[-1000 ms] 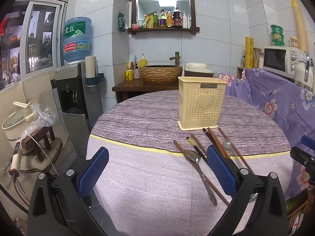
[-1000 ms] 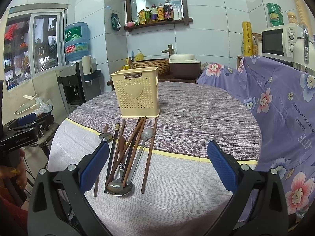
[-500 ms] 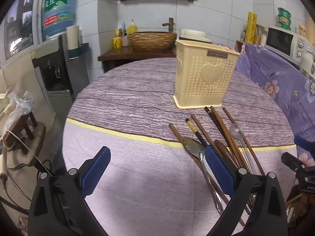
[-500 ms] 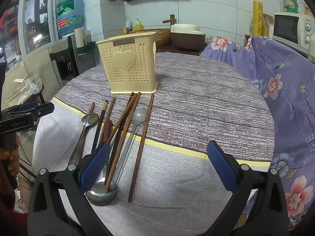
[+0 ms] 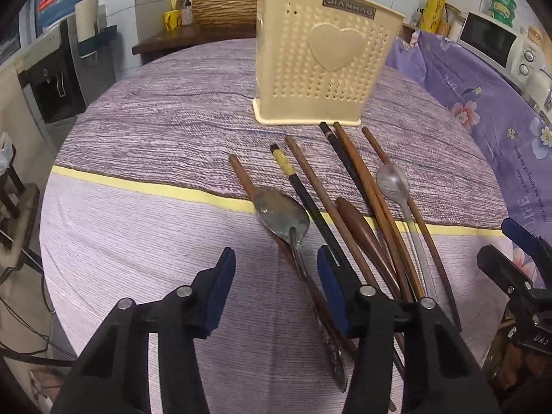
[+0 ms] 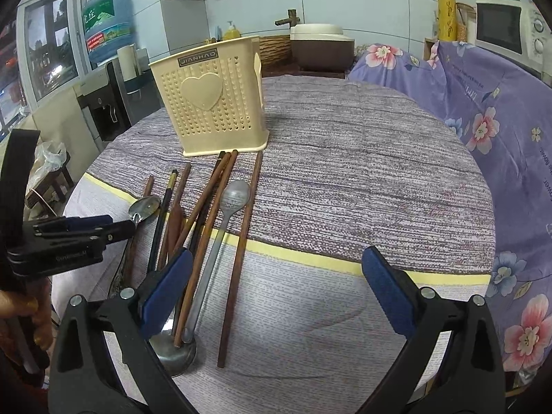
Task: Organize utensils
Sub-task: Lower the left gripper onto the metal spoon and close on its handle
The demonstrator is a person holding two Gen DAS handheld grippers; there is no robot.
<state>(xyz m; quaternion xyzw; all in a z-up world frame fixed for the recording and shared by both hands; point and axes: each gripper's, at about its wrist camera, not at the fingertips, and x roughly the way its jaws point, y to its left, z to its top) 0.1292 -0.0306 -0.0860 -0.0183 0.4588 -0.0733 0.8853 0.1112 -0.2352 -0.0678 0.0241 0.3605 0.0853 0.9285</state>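
Picking the first piece out of this pile is the step in hand, so line up your left gripper (image 5: 272,291) on the metal spoon (image 5: 284,212) alone. Its jaws stand released, partly spread, low over the cloth near the front edge of the table (image 5: 145,131), and the spoon's handle runs between them. That spoon lies across a brown chopstick (image 5: 243,176), with the black chopstick (image 5: 303,193) just beside it, so I judge a stray stick could come up with it. Close on the handle only, where it sits clear of its neighbours.

Your right gripper (image 6: 276,286) is wide open and holds nothing, above the near ends of the other utensils; one more chopstick (image 6: 241,241) lies between its fingers. Hold it clear of the left one.

Behind the pile, toward the table's middle, the cream holder (image 5: 321,58) stands upright, and the sticks' far ends nearly touch its base. Lift high enough to clear its rim, then drop the spoon in handle first or bowl first as suits you.
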